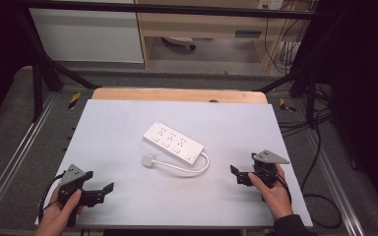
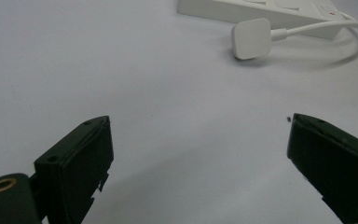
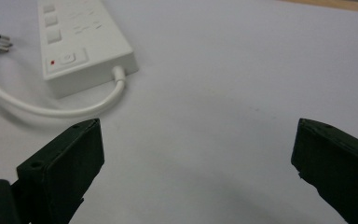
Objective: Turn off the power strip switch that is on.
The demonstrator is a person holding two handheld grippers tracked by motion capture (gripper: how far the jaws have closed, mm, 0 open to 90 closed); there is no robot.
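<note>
Evidently the approach had not begun: the power strip (image 1: pixel 173 142) lay mid-desk, its plug (image 1: pixel 148 160) at its seven o'clock, while the left gripper (image 1: pixel 103 192) and right gripper (image 1: pixel 235 173) waited wide open, empty, needing to close in.

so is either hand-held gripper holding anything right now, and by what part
Nothing is held. The left hand-held gripper and the right hand-held gripper are both open over the bare table, apart from the power strip and its plug.

Power strip (image 1: pixel 173 142) mid-table (image 1: pixel 118 123); plug (image 1: pixel 149 160) before it (cable (image 1: pixel 197 169) looping right); grippers flanking.
</note>
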